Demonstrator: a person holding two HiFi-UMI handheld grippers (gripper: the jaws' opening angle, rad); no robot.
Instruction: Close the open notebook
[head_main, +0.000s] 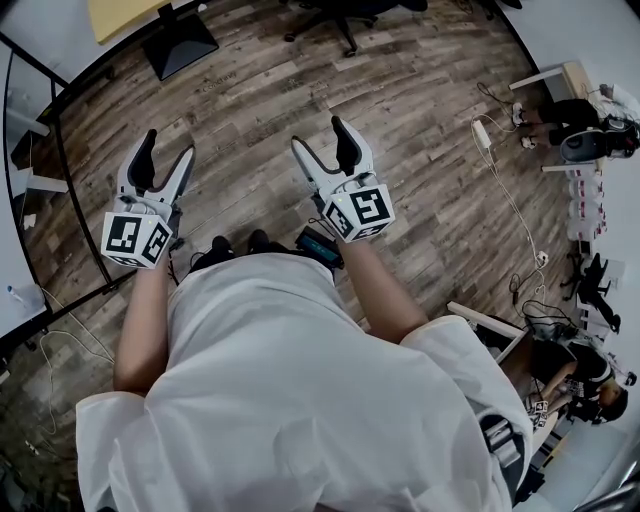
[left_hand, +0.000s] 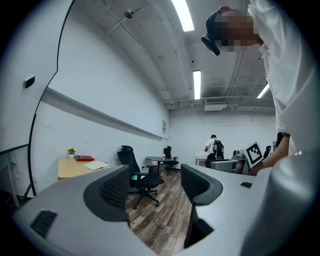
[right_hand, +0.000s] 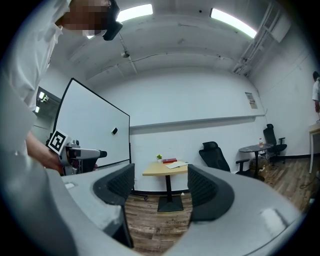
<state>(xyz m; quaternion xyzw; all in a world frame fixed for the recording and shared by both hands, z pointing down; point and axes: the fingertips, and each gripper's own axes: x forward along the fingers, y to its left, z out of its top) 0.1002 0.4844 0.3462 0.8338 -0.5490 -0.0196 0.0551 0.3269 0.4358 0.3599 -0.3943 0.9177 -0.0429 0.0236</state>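
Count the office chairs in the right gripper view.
2. One chair stands just right of the wooden table; the second chair is farther right, beside the round table. More may be hidden.

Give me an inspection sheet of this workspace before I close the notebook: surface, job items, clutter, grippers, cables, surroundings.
Surface: small wooden table by the far wall, well away from both grippers.
Job's things: notebook lying open on the table.
Clutter: red book and small potted plant near it on the table.
Grippers: left gripper and right gripper both open, empty, held over the floor.
Cables: white cable trailing across the floor at right.
Surroundings: wood floor, whiteboard, office chair, a person in the background.
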